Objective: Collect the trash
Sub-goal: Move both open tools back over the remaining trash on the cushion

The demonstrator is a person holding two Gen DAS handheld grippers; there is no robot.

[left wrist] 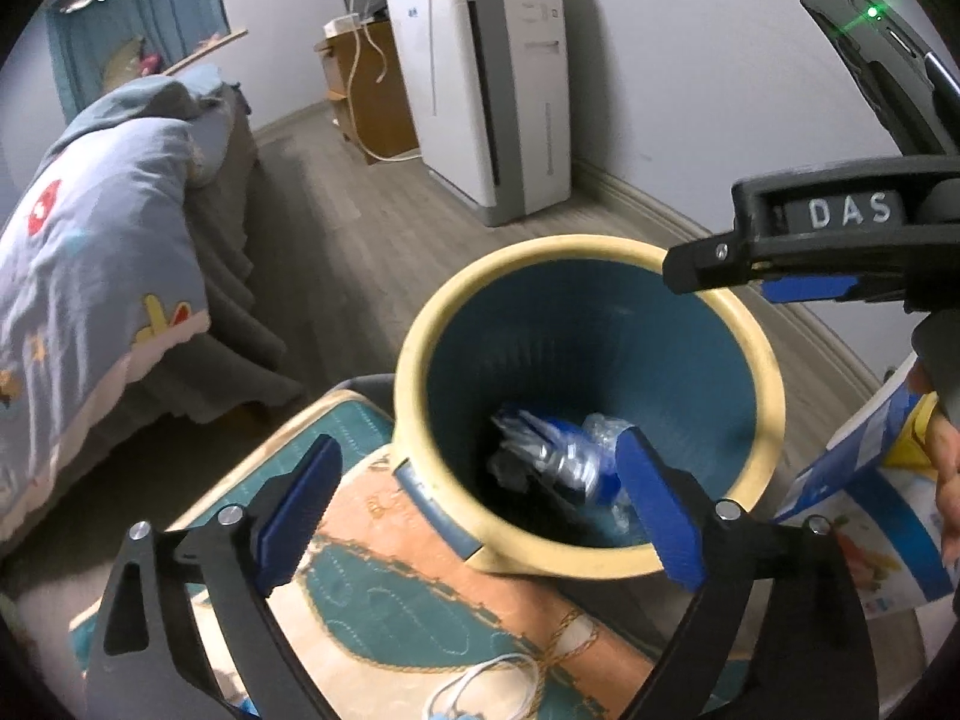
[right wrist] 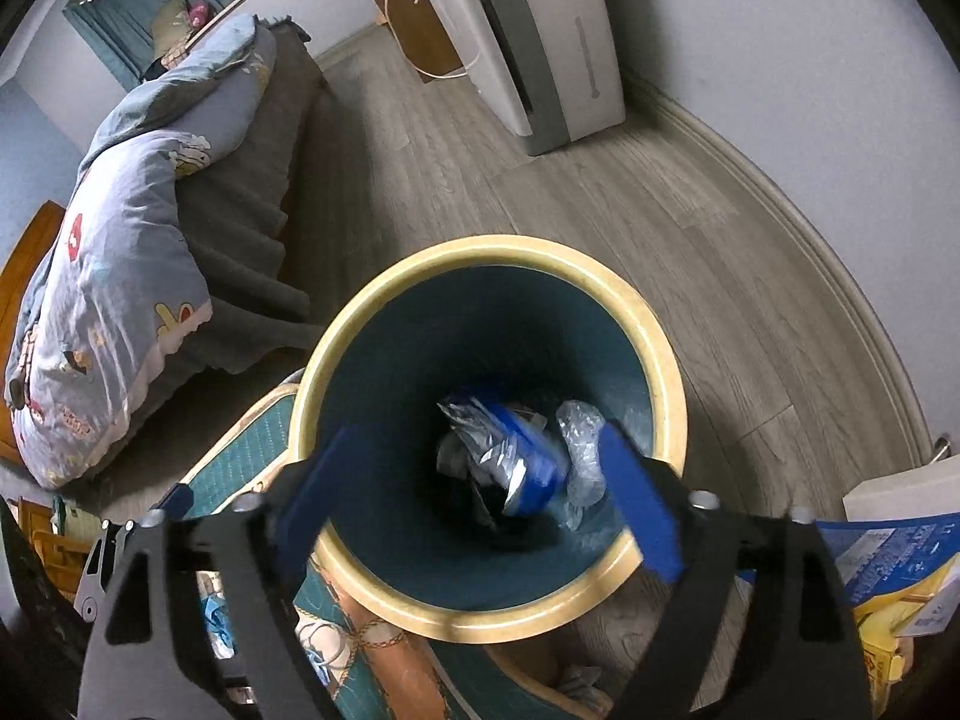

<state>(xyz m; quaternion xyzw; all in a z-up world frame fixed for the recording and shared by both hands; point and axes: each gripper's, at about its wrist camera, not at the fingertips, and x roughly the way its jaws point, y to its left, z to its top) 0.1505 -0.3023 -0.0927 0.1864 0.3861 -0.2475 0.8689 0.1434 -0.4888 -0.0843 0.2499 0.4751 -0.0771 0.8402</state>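
Note:
A round bin with a cream rim (left wrist: 774, 396) and teal inside stands on the floor, also in the right wrist view (right wrist: 669, 372). Crumpled blue and silver wrappers (left wrist: 558, 456) and clear plastic lie at its bottom, seen too from the right wrist (right wrist: 516, 456). My left gripper (left wrist: 480, 492) is open and empty just above the bin's near rim. My right gripper (right wrist: 480, 492) is open and empty over the bin mouth; its body shows in the left wrist view (left wrist: 816, 252) at upper right.
A patterned teal and orange rug (left wrist: 384, 588) lies under the bin. A bed with a blue quilt (left wrist: 102, 276) is at the left. A white appliance (left wrist: 498, 90) stands by the wall. Blue and white packaging (left wrist: 870, 510) is at the right. A white cord (left wrist: 492, 684) lies near.

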